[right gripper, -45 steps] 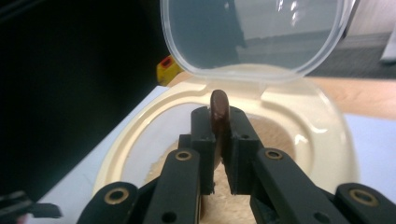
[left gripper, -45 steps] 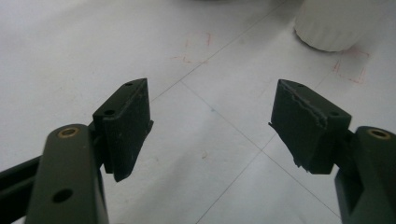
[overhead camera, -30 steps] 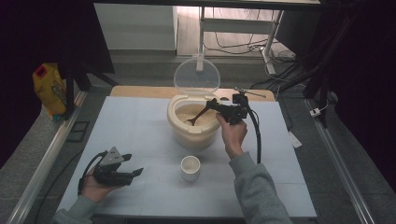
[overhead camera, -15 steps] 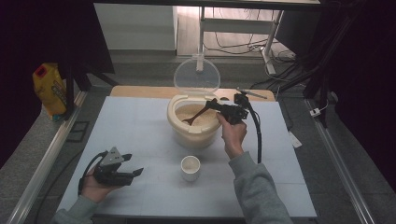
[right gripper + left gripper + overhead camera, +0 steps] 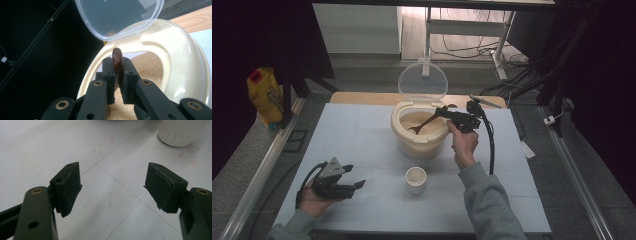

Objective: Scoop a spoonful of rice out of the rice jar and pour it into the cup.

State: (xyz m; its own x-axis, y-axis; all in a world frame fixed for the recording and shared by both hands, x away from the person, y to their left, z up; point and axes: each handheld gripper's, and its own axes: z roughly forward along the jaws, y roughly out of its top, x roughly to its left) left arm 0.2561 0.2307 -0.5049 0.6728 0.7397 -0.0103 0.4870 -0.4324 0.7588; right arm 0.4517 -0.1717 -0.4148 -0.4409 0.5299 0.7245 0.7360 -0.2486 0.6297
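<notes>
A cream container (image 5: 419, 145) full of tan grain (image 5: 418, 120) stands mid-table with its clear lid (image 5: 422, 83) tipped up behind it. My right gripper (image 5: 443, 112) is shut on the handle of a brown spoon (image 5: 426, 123), whose bowl dips into the grain. In the right gripper view the spoon handle (image 5: 117, 60) is clamped between the pads, above the grain (image 5: 146, 65) and the cream rim (image 5: 185, 57). A small white cup (image 5: 416, 178) sits in front of the container. My left gripper (image 5: 355, 177) rests open at the table's front left, with nothing between its fingers (image 5: 66, 187); the cup (image 5: 181, 132) lies ahead.
The white table mat (image 5: 357, 135) spreads around the container. A yellow bottle (image 5: 264, 96) stands off the table at the far left. Metal rails (image 5: 259, 170) run along both sides. A black cable (image 5: 490, 145) trails from the right gripper over the person's forearm.
</notes>
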